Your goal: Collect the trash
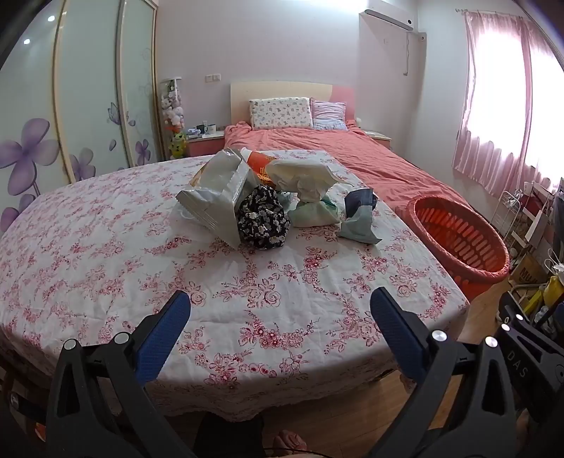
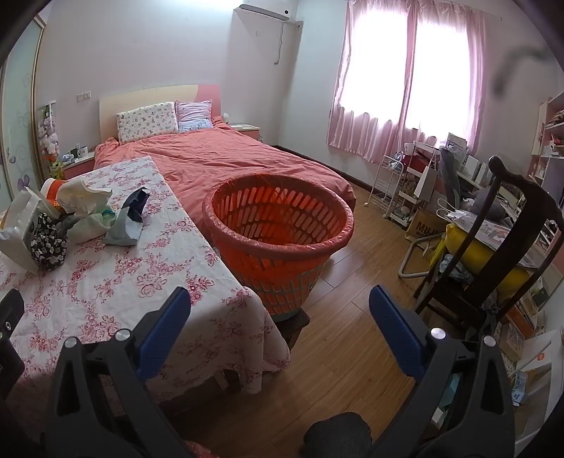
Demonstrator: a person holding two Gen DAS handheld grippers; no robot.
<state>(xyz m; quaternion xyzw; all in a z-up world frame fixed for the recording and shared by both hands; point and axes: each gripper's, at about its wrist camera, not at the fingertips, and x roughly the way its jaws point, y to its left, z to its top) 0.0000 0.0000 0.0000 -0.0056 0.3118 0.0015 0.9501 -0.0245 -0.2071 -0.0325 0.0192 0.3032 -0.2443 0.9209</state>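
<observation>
A heap of trash (image 1: 261, 200) sits mid-table on a floral cloth (image 1: 105, 267): a silver bag (image 1: 215, 197), a black floral pouch (image 1: 262, 222), crumpled wrappers (image 1: 310, 179) and a red-and-white cup (image 1: 257, 165). Just beside the table stands an orange basket (image 2: 278, 225), with a bed (image 2: 218, 158) behind. Both the left gripper (image 1: 280, 308) and right gripper (image 2: 280, 303) hang spread wide, holding nothing, well short of the heap.

A home bedroom: a coral-covered double bed (image 1: 338, 155) with two pillows (image 1: 282, 112), pink curtains (image 2: 405, 77) right of the bed, a flower-painted sliding wardrobe (image 1: 81, 98) to its left, an air conditioner (image 1: 387, 16) above.
</observation>
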